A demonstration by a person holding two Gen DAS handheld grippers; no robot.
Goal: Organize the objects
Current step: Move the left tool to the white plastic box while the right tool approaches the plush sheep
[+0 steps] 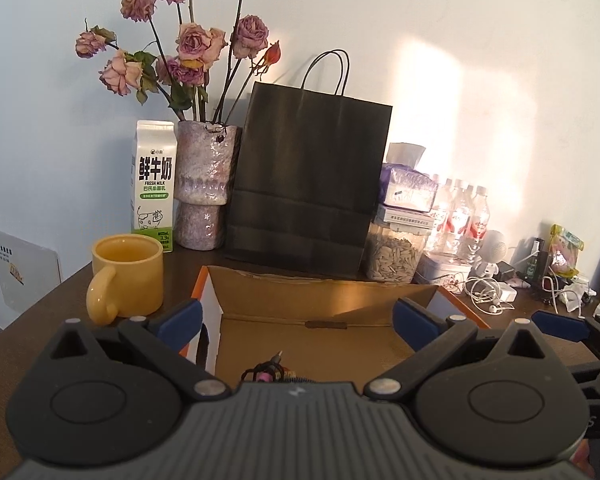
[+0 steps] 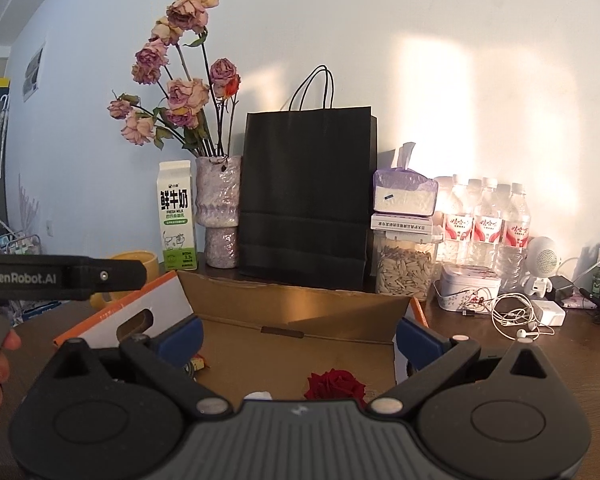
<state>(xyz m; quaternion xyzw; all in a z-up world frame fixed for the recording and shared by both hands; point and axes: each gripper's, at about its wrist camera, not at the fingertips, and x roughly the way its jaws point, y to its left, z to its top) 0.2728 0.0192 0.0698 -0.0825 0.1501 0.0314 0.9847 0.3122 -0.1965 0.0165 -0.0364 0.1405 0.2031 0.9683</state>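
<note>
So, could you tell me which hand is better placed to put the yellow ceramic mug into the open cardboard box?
Probably the left. The yellow ceramic mug stands just beyond the left claw, left of the open cardboard box; the right claw sits farther away.

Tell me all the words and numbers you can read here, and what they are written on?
"鲜牛奶" and "FRESH MILK": on the milk carton.
"3.3": near the carton's bottom.
"GenRobot.AI": on the side of the left claw.
Water bottles: red labels, writing too blurred to read.
White box on the seed jar: print too small to read.
White card: too small to read.
</note>
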